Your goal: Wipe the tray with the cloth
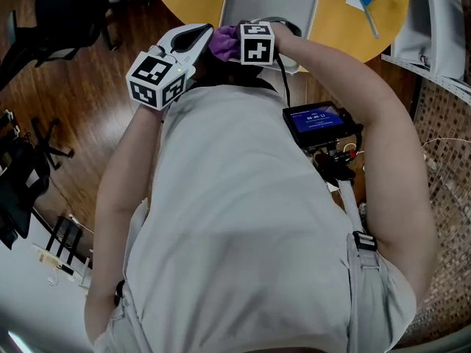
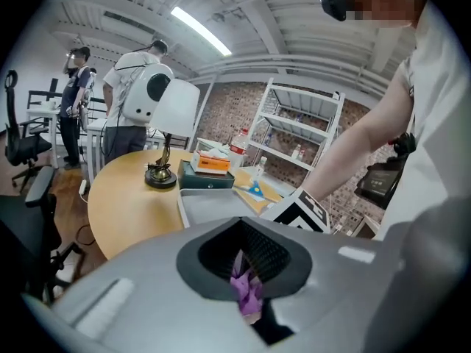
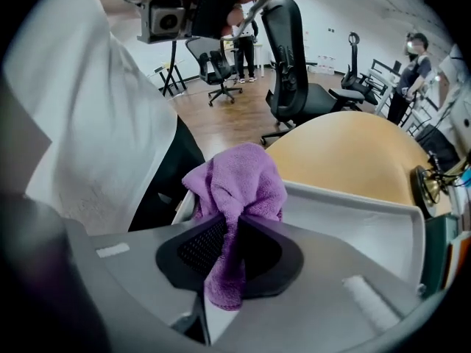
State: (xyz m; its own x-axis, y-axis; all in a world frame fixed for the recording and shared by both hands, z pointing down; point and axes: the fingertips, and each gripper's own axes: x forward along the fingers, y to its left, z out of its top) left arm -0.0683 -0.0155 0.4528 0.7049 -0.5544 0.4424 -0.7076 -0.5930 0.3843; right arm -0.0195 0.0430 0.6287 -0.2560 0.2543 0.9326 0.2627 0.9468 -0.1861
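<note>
My right hand-held gripper [image 3: 229, 225] clamped the cloth [image 3: 237, 179] at the tray's [image 3: 364, 223] near edge, and my left hand-held gripper [image 2: 246, 267] pinched a corner. Tugging them apart could have pulled the cloth free.

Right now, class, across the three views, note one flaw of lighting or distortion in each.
Head view: dim overall, the floor dark. Left gripper view: fisheye bends the ceiling light, corners black. Right gripper view: the cloth is sharp and evenly lit, the tray rim bows, corners dark.
</note>
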